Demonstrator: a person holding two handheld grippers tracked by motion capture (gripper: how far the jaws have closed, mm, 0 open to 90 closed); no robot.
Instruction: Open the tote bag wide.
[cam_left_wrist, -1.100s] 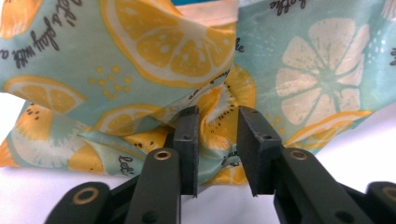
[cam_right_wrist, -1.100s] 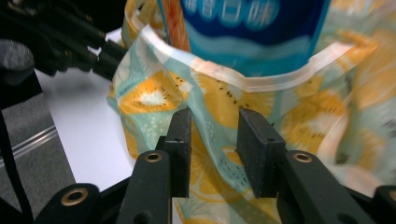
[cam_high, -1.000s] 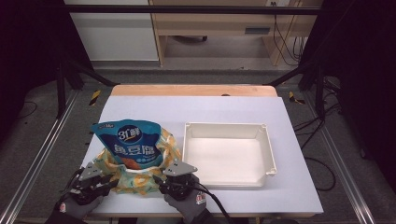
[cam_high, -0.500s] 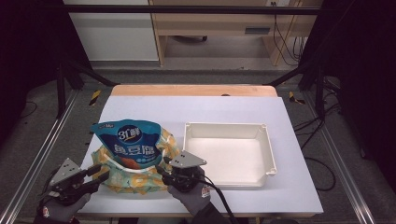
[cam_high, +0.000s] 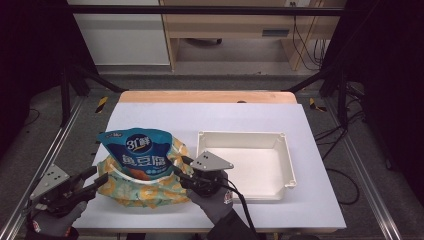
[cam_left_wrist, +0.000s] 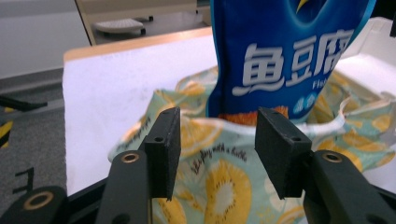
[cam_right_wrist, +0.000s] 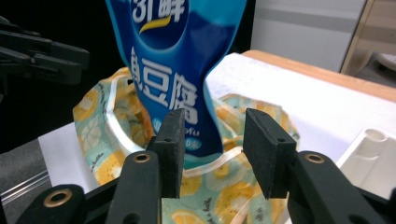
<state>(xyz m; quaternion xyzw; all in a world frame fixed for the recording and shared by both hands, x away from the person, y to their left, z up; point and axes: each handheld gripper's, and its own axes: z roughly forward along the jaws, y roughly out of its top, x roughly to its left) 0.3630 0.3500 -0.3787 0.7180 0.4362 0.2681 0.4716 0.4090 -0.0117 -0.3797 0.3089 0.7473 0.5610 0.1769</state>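
My left gripper (cam_high: 90, 181) and my right gripper (cam_high: 186, 172) hang either side of a lemon-print cloth bag (cam_high: 142, 187), both with jaws apart and nothing between the pads; both pairs of jaws have just been opening. In the left gripper view the cloth lies beyond the fingertips (cam_left_wrist: 164, 151) rather than pinched by them, and the right gripper view shows the same gap.

The bag slumps on the near left part of the white table (cam_high: 250, 120), its mouth gaping upward. Standing in that mouth is a blue snack pouch (cam_high: 139, 155), bottom end buried in the cloth, top end clear above the rim. Its long axis runs roughly upright, leaning a little away from me, and the printed face looks toward my side of the table.

I judge the pouch stands this way because the gathered cloth props it from both sides, so my grippers need no hold on it now. The bag's rim sits loosely around the pouch, not drawn shut.

Just right of the bag sits a shallow white tray (cam_high: 287, 160), with nothing in it.
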